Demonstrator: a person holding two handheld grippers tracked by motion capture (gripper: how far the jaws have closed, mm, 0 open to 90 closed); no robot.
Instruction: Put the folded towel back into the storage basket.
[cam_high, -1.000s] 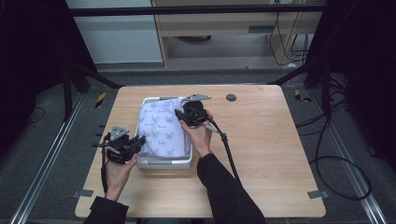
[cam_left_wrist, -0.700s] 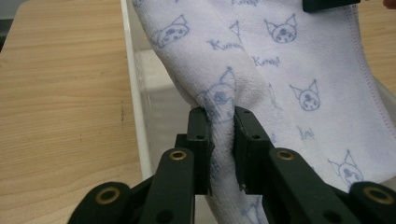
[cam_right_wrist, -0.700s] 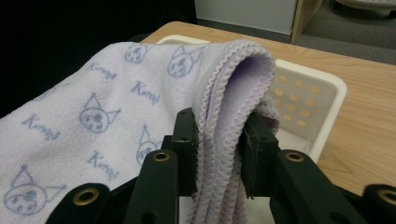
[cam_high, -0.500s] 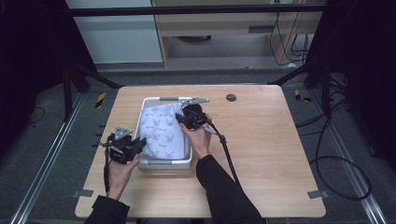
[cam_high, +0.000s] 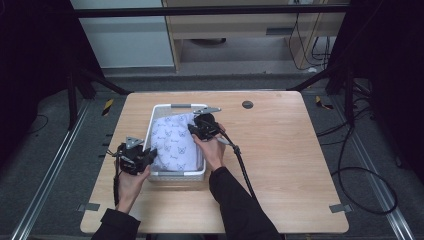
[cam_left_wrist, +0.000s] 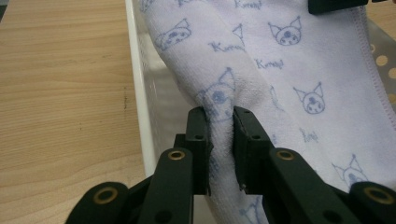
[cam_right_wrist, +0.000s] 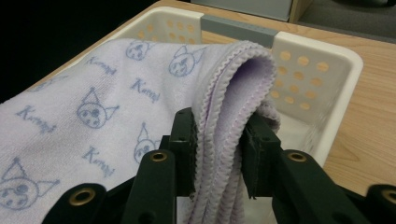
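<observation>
- High view: the towel (cam_high: 176, 144) now sits lower in the basket (cam_high: 177, 106), near the worktop's (cam_high: 280, 165) far-left part, than a second ago.
- Right gripper (cam_high: 196, 131) has come down with it; its jaws pinch the folded hem and have just been easing open a little.
- Left gripper (cam_high: 149, 155), at the basket's near-left corner, has hardly moved and is clamped on a towel fold.
- Judged: the towel is being laid in the basket; release comes next.

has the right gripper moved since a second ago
Yes. The right gripper, holding the towel, has sunk toward the basket and shifted slightly nearer the person.
</observation>
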